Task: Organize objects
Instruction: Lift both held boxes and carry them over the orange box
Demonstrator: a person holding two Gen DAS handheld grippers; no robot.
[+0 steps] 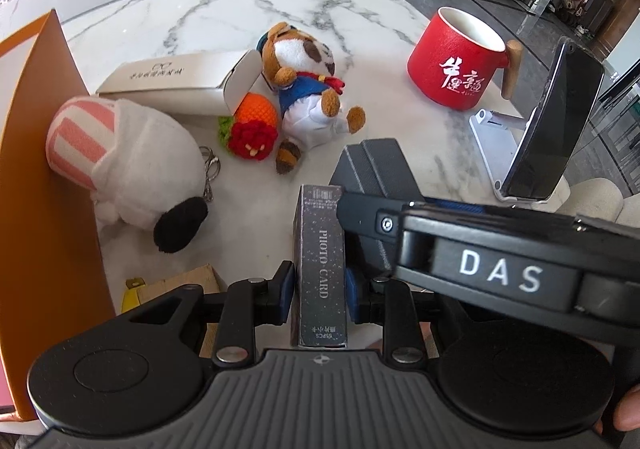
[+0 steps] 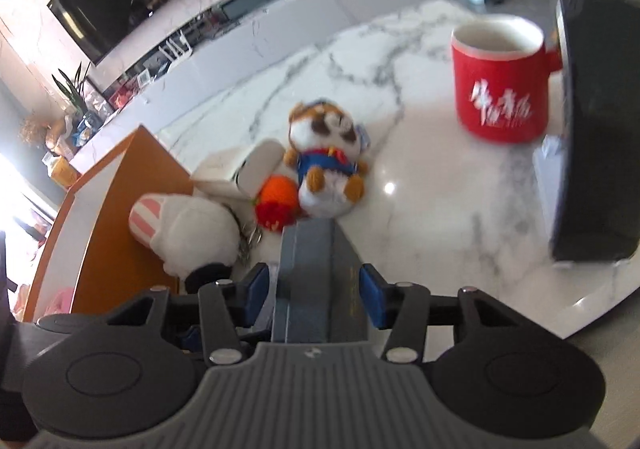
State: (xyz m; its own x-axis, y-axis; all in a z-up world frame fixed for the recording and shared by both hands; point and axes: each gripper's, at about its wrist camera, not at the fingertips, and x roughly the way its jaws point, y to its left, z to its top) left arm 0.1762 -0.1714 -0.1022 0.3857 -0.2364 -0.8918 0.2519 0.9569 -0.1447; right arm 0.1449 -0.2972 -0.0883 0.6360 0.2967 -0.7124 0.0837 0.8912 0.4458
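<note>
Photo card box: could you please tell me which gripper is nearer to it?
Left. The left gripper is shut on the photo card box itself; the right gripper sits just beside it, straddling the grey box.

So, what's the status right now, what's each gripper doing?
Left gripper shut on photo card box. Right gripper open around grey box, pads look just clear. Plush toys ahead, nothing blocking.
</note>
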